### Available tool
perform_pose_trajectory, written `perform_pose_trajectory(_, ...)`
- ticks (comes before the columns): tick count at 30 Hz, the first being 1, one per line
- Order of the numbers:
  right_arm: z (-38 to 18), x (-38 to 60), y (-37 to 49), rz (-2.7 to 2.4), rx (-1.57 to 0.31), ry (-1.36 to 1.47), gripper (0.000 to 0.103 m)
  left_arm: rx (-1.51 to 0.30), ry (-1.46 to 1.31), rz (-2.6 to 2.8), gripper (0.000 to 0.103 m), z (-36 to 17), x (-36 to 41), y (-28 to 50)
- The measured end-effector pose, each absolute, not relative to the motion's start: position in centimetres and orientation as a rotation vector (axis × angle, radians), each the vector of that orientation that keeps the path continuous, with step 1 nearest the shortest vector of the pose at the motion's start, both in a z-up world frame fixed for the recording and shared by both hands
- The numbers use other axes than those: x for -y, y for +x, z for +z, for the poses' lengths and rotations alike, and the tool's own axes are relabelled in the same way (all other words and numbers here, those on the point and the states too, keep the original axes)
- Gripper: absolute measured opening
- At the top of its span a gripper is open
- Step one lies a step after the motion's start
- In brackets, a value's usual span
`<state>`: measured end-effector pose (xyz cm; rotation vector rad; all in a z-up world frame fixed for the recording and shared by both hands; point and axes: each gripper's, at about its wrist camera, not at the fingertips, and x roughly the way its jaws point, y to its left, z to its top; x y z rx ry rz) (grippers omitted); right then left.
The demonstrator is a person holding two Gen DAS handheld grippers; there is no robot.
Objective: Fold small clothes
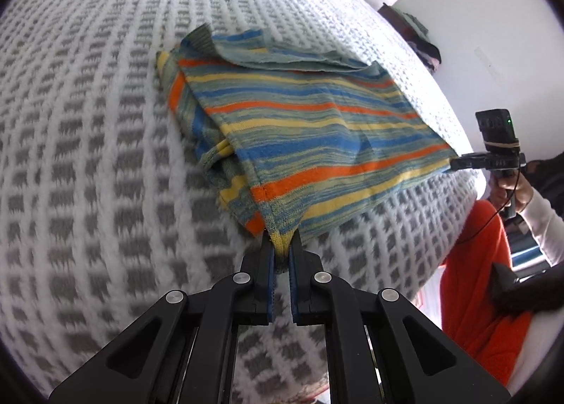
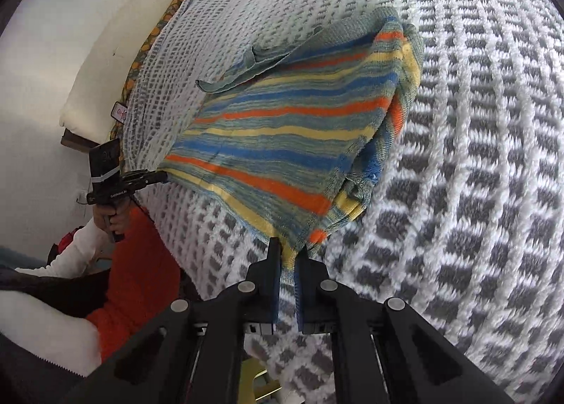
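Bedcover (image 1: 105,122) of white and grey woven checks fills most of both views, and it serves as the soft work surface for folding. On it lies the striped knit garment (image 1: 317,122), with bands of blue, orange, yellow and grey-green; it is near the edge of the bed, on the person's side. It looks already doubled, because layers show along its side and a loose flap (image 1: 282,55) lies turned over at the far end.

The near edge is lifted a little from the cover and stretched between the two tools, each at one corner. The left gripper (image 1: 282,249) has its jaws almost closed, with only the thickness of the yellow hem between the blue pads. The right gripper (image 2: 288,259) pinches the other corner in the same way, nearly closed on the cloth. I think the corners are held apart like this to keep the edge straight and without wrinkles, so that it can be carried toward the far end for the next fold.
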<state>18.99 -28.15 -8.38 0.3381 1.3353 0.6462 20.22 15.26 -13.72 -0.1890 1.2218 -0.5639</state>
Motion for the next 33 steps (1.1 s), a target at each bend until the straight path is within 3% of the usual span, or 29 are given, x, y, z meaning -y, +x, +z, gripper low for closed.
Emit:
perform_pose_trajectory(3,-9.8,28.6,18.0,0.6,-1.367,0.312,0.007,-1.282,-0.201,-0.474,0.006,-16.0,-15.8,20.5)
perform_pose_trajectory(4,-10.3,28.8,18.0,0.573,-1.371,0.302,0.008,-1.298,-0.218,-0.456,0.012,-16.5,-15.9,20.9)
perform_pose_trajectory(5,-10.7,28.9,18.0,0.554,-1.376,0.295,0.011,-1.307,-0.231,-0.442,0.014,-16.7,-16.1,21.0)
perform_pose_trajectory(6,-10.8,29.0,18.0,0.53,-1.378,0.281,0.02,-1.308,-0.235,-0.432,0.017,-16.4,-16.1,20.9)
perform_pose_trajectory(8,-10.2,29.7,17.7,0.505,-1.364,0.27,0.037,-1.291,-0.2,-0.424,0.035,-15.4,-16.3,20.4)
perform_pose_trajectory(9,-9.4,30.3,17.4,0.491,-1.341,0.266,0.038,-1.276,-0.165,-0.414,0.046,-14.7,-16.6,20.0)
perform_pose_trajectory(10,-8.6,31.3,17.2,0.473,-1.32,0.261,0.038,-1.265,-0.146,-0.405,0.049,-14.1,-17.0,19.8)
perform_pose_trajectory(18,-2.8,31.2,21.8,0.467,-1.169,0.266,0.038,-1.133,-0.282,-0.398,0.049,-10.5,-18.7,25.4)
perform_pose_trajectory(27,-11.3,22.7,35.9,0.54,-1.343,0.517,0.038,-1.277,-0.216,-0.401,0.047,-15.4,-11.3,37.5)
perform_pose_trajectory(33,-10.4,25.3,40.1,0.411,-1.109,0.758,0.038,-1.123,-0.487,-0.236,0.051,-13.0,-15.9,41.7)
